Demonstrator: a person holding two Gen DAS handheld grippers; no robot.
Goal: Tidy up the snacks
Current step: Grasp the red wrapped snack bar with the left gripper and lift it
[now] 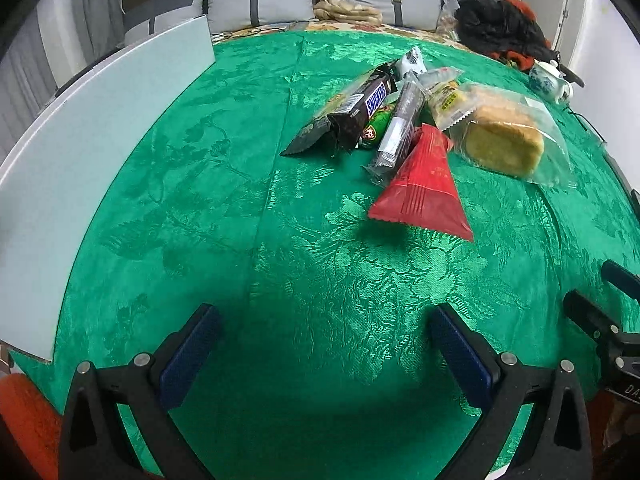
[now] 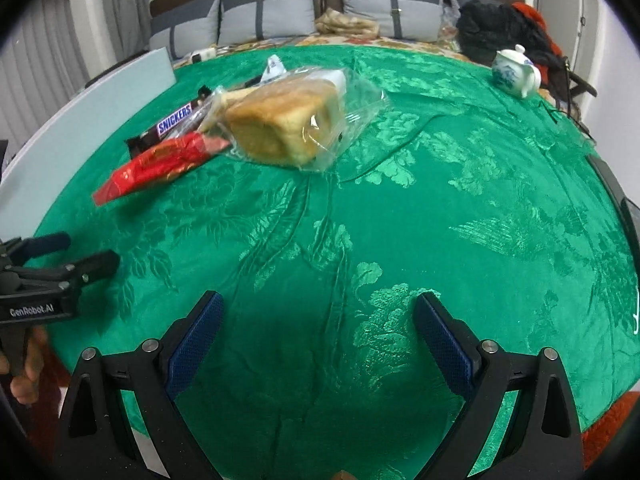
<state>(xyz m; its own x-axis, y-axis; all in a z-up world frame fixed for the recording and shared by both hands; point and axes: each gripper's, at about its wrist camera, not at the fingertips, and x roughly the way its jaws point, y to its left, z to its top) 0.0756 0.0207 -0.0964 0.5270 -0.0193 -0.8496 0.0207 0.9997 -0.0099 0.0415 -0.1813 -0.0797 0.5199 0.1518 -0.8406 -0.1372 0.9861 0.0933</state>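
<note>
Green-cloth tabletop. Left hand-held gripper and right hand-held gripper both spread wide, empty. Snack heap mid-table: red packet nearest, light, crinkly, pinch crimped edge. Bagged bread soft, crushable.

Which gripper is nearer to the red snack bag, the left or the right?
Left, though not by much. The red snack bag lies ahead of the left gripper, slightly to its right; from the right gripper it lies farther ahead-left.
</note>
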